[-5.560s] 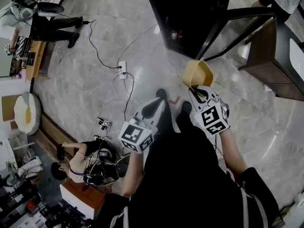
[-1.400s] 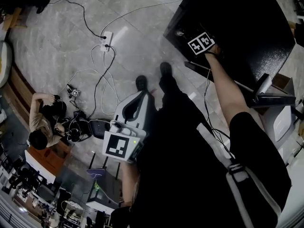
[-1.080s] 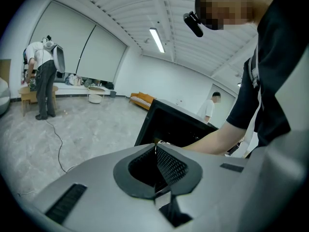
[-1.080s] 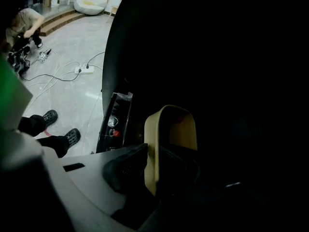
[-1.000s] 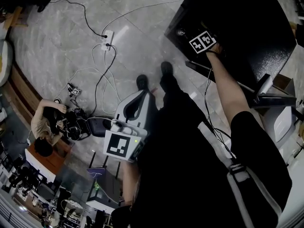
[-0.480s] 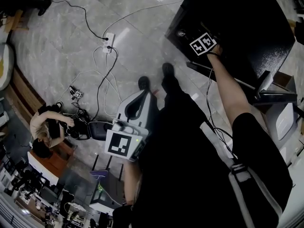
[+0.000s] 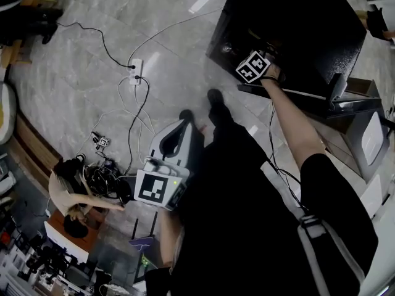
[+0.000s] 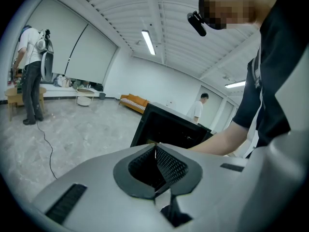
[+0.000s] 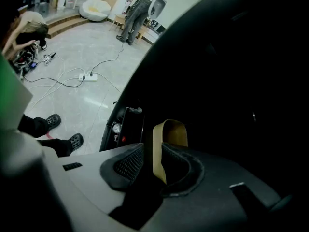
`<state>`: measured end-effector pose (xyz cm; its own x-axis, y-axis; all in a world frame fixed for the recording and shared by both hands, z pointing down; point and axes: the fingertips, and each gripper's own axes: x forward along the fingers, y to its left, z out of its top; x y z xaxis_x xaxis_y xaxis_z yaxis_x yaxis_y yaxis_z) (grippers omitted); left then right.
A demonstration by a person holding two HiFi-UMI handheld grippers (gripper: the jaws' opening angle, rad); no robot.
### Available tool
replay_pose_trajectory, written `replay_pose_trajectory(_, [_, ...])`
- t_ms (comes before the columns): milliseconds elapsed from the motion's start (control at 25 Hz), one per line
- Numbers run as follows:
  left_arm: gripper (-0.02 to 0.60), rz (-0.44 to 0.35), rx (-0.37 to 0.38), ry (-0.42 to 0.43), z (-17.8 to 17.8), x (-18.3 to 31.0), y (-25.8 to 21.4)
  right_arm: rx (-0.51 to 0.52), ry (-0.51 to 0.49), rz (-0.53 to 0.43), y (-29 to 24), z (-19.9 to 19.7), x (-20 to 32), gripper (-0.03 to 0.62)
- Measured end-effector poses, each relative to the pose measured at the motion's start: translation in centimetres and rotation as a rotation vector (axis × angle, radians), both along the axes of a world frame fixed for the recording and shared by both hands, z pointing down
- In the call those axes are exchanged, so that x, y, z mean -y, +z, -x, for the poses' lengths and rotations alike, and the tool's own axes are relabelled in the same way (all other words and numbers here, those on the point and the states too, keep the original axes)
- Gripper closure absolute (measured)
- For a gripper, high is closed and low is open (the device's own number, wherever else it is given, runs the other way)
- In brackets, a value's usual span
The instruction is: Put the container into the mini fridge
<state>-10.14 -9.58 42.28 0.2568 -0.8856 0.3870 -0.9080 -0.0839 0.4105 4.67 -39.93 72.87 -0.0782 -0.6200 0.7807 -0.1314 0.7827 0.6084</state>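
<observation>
Container (image 9: 173, 132): a tan cup, inside the mini fridge (image 9: 227, 57), w/ dark black walls all round it. Can't see what it sits on. Nothing shows in it, but only a bit of its inside is in sight. One thin side of the cup stands between the jaws of the right gripper (image 9: 152, 153). Those jaws have just been closing a bit, yet they're let go: there's a gap at the 9 o'clock pad, so no squeeze. I think this is the let-go step, almost done. Next: pull the right gripper straight back out w/o knocking the cup over. In the head view the fridge is at 1 o'clock. The left gripper (image 8: 155, 154) is at 7 o'clock from it, jaws clenched, nothing in them.
</observation>
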Motion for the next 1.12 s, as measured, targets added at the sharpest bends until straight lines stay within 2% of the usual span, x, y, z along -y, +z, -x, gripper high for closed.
replay_pose_trajectory(200, [0.548, -0.022, -0.016, 0.060, 0.3, -1.4, -0.4, -0.019, 0.003, 0.010, -1.1, -0.4, -3.7, 0.499])
replay_pose_trajectory(480, [0.548, -0.018, 0.020, 0.171, 1.2, -5.0, 0.6, -0.003, 0.069, 0.000, -3.6, -1.8, -7.9, 0.554])
replay_pose_trajectory(680, [0.548, -0.027, 0.003, 0.242, 1.7, -7.0, 1.6, 0.075, 0.117, -0.028, -6.0, -1.7, -11.2, 0.566])
replay_pose_trajectory(920, [0.548, -0.028, -0.010, 0.390, 0.9, -8.5, 1.8, 0.164, 0.153, -0.039, -9.2, -1.3, -16.8, 0.574])
replay_pose_trajectory(1120, [0.548, -0.027, 0.010, 0.560, -2.1, -9.6, 2.6, 0.234, 0.187, -0.049, -10.5, -2.8, -22.5, 0.574])
